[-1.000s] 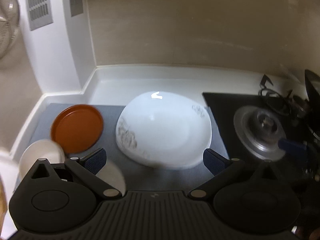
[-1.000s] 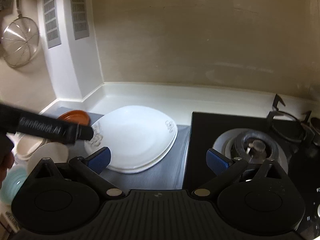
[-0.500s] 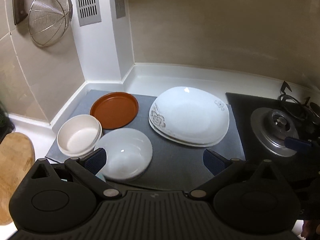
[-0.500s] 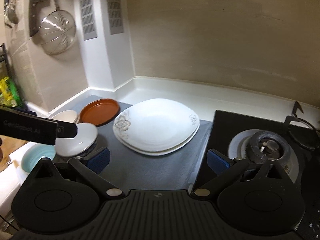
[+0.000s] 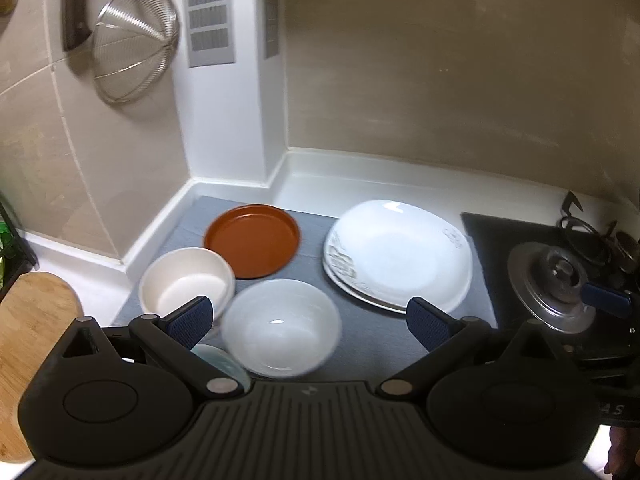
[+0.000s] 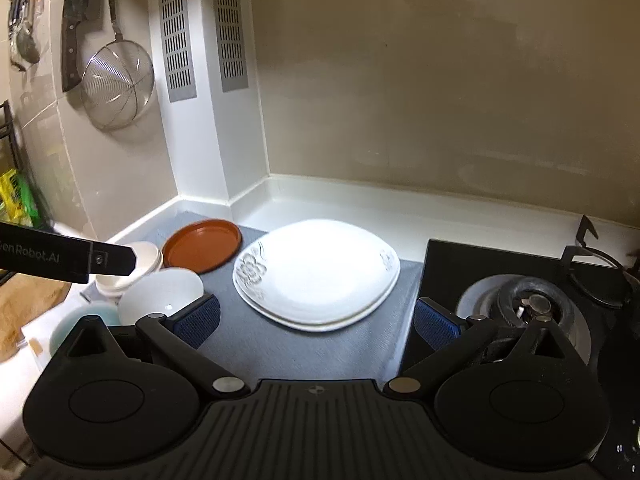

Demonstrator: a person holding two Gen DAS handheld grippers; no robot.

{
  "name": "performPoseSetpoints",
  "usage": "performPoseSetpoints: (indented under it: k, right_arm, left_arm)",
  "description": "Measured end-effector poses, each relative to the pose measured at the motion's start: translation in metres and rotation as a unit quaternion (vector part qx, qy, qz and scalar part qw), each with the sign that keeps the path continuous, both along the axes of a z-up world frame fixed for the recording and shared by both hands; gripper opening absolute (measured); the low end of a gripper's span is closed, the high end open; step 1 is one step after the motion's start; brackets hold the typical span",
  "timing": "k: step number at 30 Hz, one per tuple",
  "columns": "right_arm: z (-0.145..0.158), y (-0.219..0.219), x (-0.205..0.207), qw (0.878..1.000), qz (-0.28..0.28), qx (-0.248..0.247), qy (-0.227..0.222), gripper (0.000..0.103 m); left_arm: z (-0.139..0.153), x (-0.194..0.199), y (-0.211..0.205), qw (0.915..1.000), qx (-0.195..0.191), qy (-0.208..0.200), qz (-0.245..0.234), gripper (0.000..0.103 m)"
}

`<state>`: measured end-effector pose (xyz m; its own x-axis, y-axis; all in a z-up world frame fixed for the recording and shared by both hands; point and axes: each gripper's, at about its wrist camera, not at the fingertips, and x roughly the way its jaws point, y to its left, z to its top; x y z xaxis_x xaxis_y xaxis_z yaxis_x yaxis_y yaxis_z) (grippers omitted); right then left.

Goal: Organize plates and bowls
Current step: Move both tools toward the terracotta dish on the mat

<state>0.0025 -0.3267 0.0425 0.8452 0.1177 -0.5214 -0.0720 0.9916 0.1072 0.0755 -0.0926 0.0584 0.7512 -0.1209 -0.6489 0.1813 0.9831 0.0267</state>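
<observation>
A white kitchen surface (image 6: 360,208) runs into a corner under beige tiled walls, with a raised white lip along its back edge. A grey ribbed mat (image 5: 372,336) covers the part that carries the dishes, and a black gas hob (image 6: 460,268) adjoins the mat at 3 o'clock. On the wall at 10 o'clock hang a wire-mesh strainer (image 6: 118,80) and a dark-handled cleaver (image 6: 74,24), beside two slotted grey vents (image 6: 176,32).

Two squarish white plates (image 6: 316,272) with a grey floral print lie stacked at the mat's middle. At their 9 o'clock sit a round, glossy terracotta plate (image 5: 252,238), a cream bowl (image 5: 186,278) that seems to top a nested stack, and a translucent white bowl (image 5: 282,326), all close together.

A pale blue bowl (image 6: 76,320) is mostly hidden behind the right gripper's body, and only a sliver shows in the left view. A wooden board (image 5: 28,320) is cut off at 9 o'clock. The burner (image 5: 560,284) is partly hidden, and the left view is slightly motion-blurred.

The left gripper (image 5: 310,316) hangs above the translucent bowl with jaws spread wide, holding nothing. The right gripper (image 6: 318,320) likewise has wide, empty jaws over the mat's near edge, its blue pads (image 6: 198,318) textured.
</observation>
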Motion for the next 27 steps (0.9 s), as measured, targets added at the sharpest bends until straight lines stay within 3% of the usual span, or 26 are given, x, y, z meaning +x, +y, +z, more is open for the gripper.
performPoseSetpoints:
  k: [6,14,22,27]
  right_arm:
    - [0.014,0.037,0.01,1.0,-0.014,0.0,-0.004,0.103]
    - [0.022,0.086,0.024,1.0,-0.024,0.004,0.008,0.103]
    - [0.033,0.106,0.047,1.0,-0.001,-0.012,0.011,0.103]
    - [0.035,0.099,0.083,1.0,0.018,-0.001,0.009,0.103]
  left_arm:
    - [0.009,0.032,0.047,0.9997,0.023,-0.009,-0.004,0.103]
    - [0.009,0.074,0.098,0.9998,0.013,-0.01,-0.012,0.103]
    - [0.004,0.113,0.11,0.9999,0.008,0.012,0.0,0.103]
    - [-0.001,0.143,0.106,0.9992,0.017,0.031,0.021,0.103]
